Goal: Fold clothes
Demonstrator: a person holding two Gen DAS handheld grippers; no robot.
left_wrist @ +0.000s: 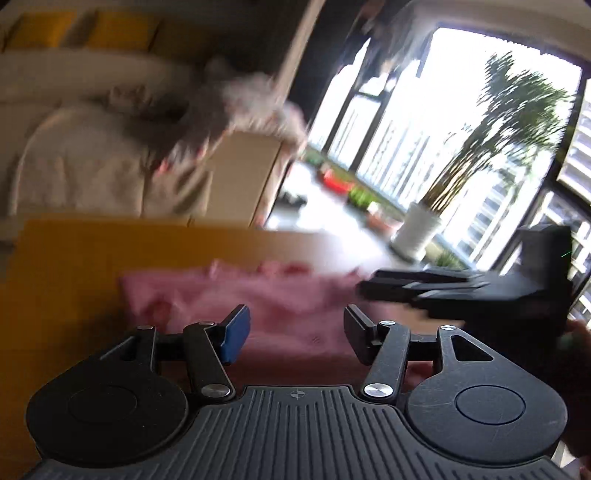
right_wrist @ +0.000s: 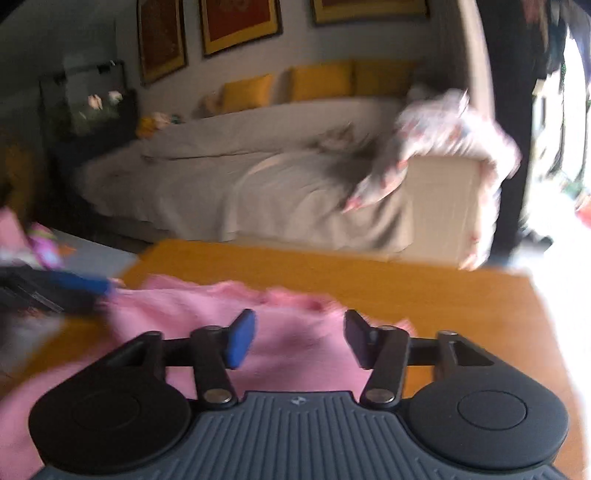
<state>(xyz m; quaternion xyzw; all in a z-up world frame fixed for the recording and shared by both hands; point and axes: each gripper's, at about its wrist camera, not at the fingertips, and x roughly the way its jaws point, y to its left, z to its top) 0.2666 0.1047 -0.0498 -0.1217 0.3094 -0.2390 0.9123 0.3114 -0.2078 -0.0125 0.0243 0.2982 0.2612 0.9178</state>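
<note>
A beige sofa [right_wrist: 258, 177] draped in loose cloth fills the middle of the right wrist view, with 3 yellow cushions [right_wrist: 321, 81] along its back and framed pictures [right_wrist: 236, 22] on the pale wall at the top. At the right of the left wrist view, tall dark-framed windows [left_wrist: 406, 122] blaze with daylight behind a potted plant [left_wrist: 417, 229]. The orange-brown bench [right_wrist: 424, 295] spans the lower middle.

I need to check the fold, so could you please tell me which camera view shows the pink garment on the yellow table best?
The right wrist view: the pink garment fills its foreground. The left wrist view shows only a blurred strip.
</note>
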